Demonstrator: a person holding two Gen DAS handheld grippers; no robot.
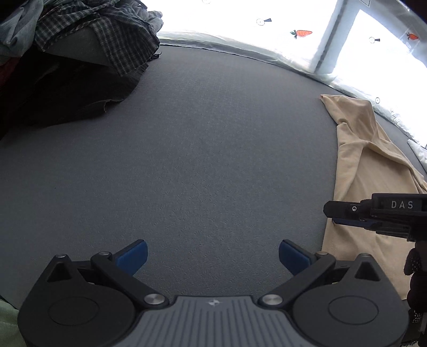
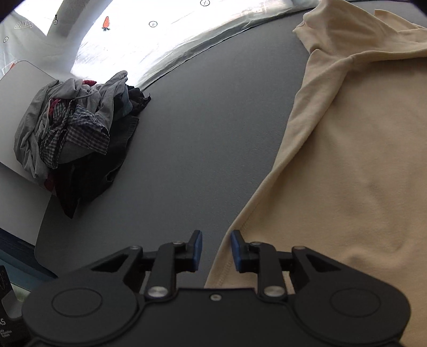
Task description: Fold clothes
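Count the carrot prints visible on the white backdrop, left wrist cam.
2. One carrot print sits on the white backdrop at top centre-right; a second carrot print is cut off at the far right edge. More may lie outside the view.

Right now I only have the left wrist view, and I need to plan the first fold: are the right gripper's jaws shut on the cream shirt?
Observer: No. The right gripper is open with a narrow gap. The cream shirt has its stitched hem edge in that gap, unpinched.
Operator: How does the rest of the shirt lie?
Observer: It spreads wide to the gripper's right, mostly flat with soft wrinkles.
Operator: And the clothes pile?
Observer: The clothes pile rests partly on a white board at the edge of the grey mat.
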